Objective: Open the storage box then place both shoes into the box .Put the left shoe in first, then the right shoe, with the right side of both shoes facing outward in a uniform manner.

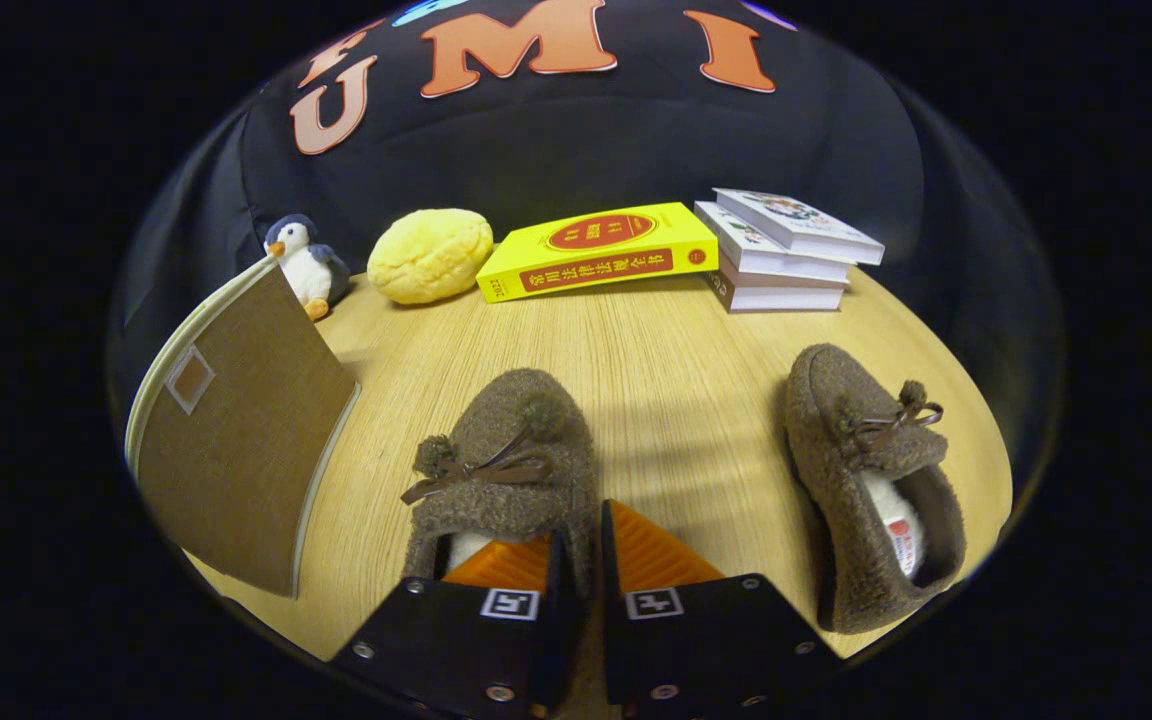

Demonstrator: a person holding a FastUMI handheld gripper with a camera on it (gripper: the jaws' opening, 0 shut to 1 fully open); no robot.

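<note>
Brown fleece identifies both shoes on the wooden table [656,360]: the left shoe [506,450] lies at the near edge, where the gripper [576,560] is clamped on its side wall, one finger inside the opening and one outside. The right shoe [871,480] sits apart near the table's right edge. The storage box [236,420] stands at the left edge with its brown flap showing.

Brown fuzzy shoes [506,470], yellow book [596,250], brown box [236,430], pale wood table [676,360].
</note>
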